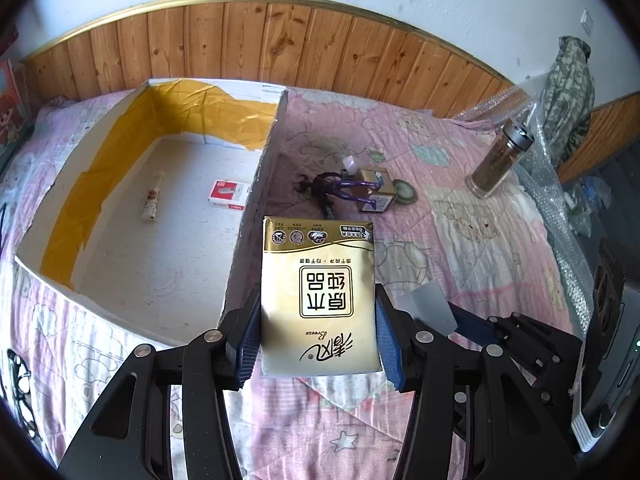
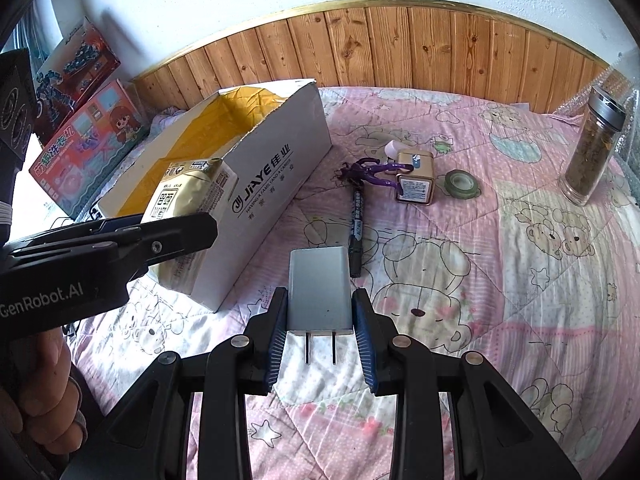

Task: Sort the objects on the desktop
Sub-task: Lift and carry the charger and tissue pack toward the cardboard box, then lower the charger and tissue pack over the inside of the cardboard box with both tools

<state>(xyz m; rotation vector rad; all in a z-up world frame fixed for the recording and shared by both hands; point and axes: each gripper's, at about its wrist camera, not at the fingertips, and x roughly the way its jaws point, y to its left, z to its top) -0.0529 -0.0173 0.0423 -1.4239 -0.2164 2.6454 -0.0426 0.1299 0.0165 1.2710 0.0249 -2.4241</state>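
My left gripper [image 1: 316, 320] is shut on a gold tissue pack [image 1: 318, 300] and holds it in the air just right of the open cardboard box [image 1: 256, 184]; the pack [image 2: 192, 196] also shows in the right wrist view, at the box's near wall. The box holds a red-and-white small box [image 1: 227, 196] and a small tube [image 1: 151, 202]. My right gripper [image 2: 320, 322] is shut on a grey charger plug [image 2: 320, 288], prongs pointing back at the camera, above the quilt.
On the pink quilt lie a black marker [image 2: 357, 232], a purple clip [image 2: 372, 172], a small gold box [image 2: 414, 180], a green tape roll [image 2: 462, 184] and a glass jar [image 2: 592, 148]. Toy boxes [image 2: 88, 140] stand left of the cardboard box. Wood panelling backs the bed.
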